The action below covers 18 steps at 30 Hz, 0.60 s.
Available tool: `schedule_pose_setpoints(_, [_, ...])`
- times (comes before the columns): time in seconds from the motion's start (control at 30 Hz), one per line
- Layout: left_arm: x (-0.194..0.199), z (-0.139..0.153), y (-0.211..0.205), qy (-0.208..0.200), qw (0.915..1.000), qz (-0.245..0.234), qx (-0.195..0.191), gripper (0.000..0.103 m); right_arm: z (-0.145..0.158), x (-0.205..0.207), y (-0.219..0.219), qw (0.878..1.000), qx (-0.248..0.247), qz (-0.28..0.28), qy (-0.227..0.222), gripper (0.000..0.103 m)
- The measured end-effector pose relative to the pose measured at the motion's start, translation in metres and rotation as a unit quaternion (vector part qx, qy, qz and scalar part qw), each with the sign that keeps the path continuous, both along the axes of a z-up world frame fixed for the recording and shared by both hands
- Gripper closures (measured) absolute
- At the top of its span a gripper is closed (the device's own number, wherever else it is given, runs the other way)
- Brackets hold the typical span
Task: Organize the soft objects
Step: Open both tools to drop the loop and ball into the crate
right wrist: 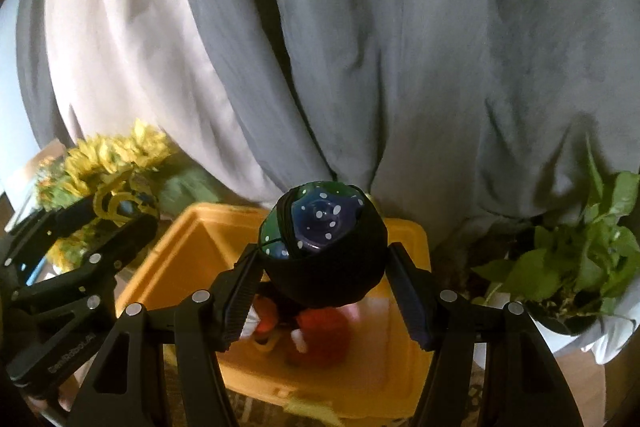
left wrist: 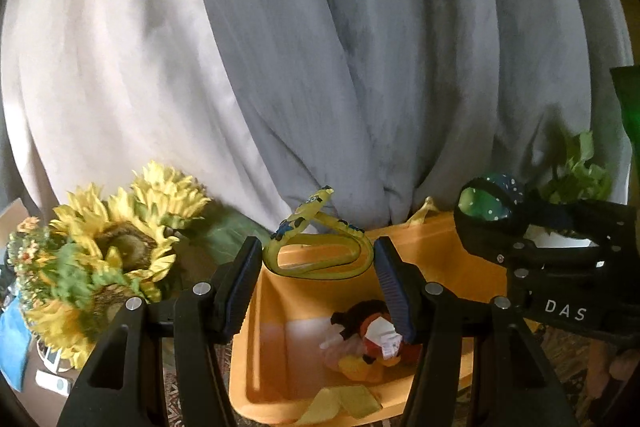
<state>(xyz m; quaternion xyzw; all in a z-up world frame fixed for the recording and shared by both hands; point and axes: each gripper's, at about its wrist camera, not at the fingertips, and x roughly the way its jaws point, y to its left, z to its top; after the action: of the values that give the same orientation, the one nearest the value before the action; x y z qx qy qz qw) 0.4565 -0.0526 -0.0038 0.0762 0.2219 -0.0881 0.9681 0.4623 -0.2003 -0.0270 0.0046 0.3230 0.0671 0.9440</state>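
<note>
Two grippers hang over an orange bin [left wrist: 276, 359] at the bottom centre of both views. Its rim lies just beyond the fingertips and a grey curtain [left wrist: 360, 47] rises close behind its far edge. Room to the sides is tight: sunflowers [left wrist: 120, 239] crowd the lower left, and a leafy potted plant [right wrist: 576, 259] stands at the lower right of the right wrist view. Inside the bin lies a plush toy [left wrist: 372, 339] in orange, black and yellow.

Partly spread, the left gripper [left wrist: 318, 267] pinches a looped yellow strap [left wrist: 320, 259] between its pads, above the bin's far rim. Likewise partly spread, the right gripper [right wrist: 324, 283] clamps a round black pouch with a dotted blue-green pattern [right wrist: 328, 247], directly over the bin's interior.

Both grippers point forward and tilt downward, side by side, the right one showing at the right edge of the left wrist view.
</note>
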Motion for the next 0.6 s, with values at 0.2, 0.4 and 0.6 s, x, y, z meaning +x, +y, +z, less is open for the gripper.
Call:
schedule_pose_setpoints(0.2, [0.029,-0.02,-0.004,0.045,0.9989,-0.002,0.014,0.046,-0.021,0.024,-0.003,0.999,-0.012,0.002,0.034,0.039])
schedule_pose_setpoints(0.4, [0.051,-0.038,-0.007,0.09,0.9957,-0.012,0.022,0.046,-0.044,0.045,-0.005,0.997,-0.007,0.009,0.083,0.039])
schedule_pose_setpoints(0.6, [0.065,-0.05,-0.008,0.122,0.992,-0.026,0.022,0.044,-0.066,0.065,-0.012,0.99,0.029,0.009,0.139,0.037])
